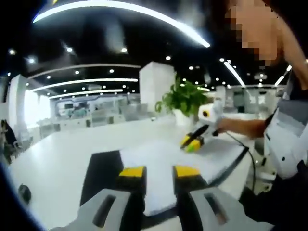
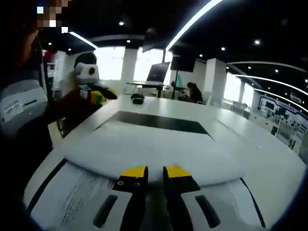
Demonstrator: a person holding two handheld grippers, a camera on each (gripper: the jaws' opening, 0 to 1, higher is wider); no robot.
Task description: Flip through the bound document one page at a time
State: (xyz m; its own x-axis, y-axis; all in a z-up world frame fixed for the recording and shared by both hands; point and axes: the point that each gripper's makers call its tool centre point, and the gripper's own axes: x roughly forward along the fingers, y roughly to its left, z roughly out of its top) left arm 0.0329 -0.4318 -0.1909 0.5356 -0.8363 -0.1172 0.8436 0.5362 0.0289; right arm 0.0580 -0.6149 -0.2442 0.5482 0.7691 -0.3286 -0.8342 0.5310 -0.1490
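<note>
Lying open on a white table (image 2: 269, 159), the document (image 2: 144, 149) spreads just ahead of both grippers. Right gripper (image 2: 155, 172): yellow tips a little apart at the near edge of a curled page (image 2: 159, 154), with printed sheets below; whether they pinch it, I cannot tell. Left gripper (image 1: 159, 172): jaws spread, nothing between them, hovering over the black cover (image 1: 103, 168). A plant (image 1: 185, 98) stands beyond.
</note>
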